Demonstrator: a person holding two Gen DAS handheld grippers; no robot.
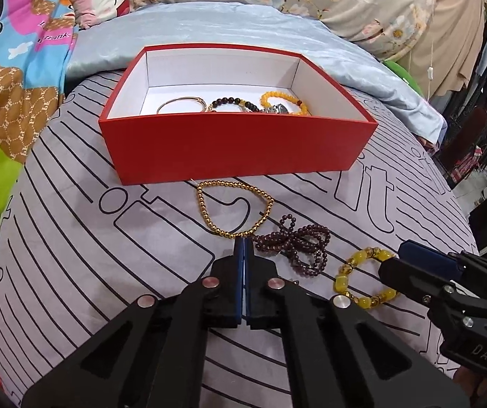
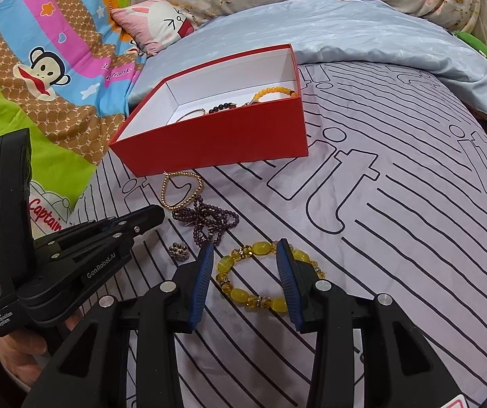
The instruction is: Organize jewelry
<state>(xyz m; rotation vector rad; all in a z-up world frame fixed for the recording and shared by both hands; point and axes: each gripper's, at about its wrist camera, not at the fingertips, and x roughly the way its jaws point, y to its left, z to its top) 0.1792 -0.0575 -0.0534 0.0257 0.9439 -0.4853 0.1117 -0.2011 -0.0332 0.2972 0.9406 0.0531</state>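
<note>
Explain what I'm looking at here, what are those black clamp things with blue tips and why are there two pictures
These are two hand-held pincer tools, each carried by a person, each with a wide-angle camera looking along its fingers. One picture is from the left tool, the other from the right.

The left gripper is shut, its blue pads pressed together at the edge of the gold bead bracelet; whether it pinches a bead is hard to tell. The right gripper stands apart around the yellow chunky bead bracelet, not squeezing it.

Both work over a grey bedsheet with black line print. Also lying there: a dark purple bead strand and a small dark bead cluster. The open red cardboard box already holds several bracelets.
</note>
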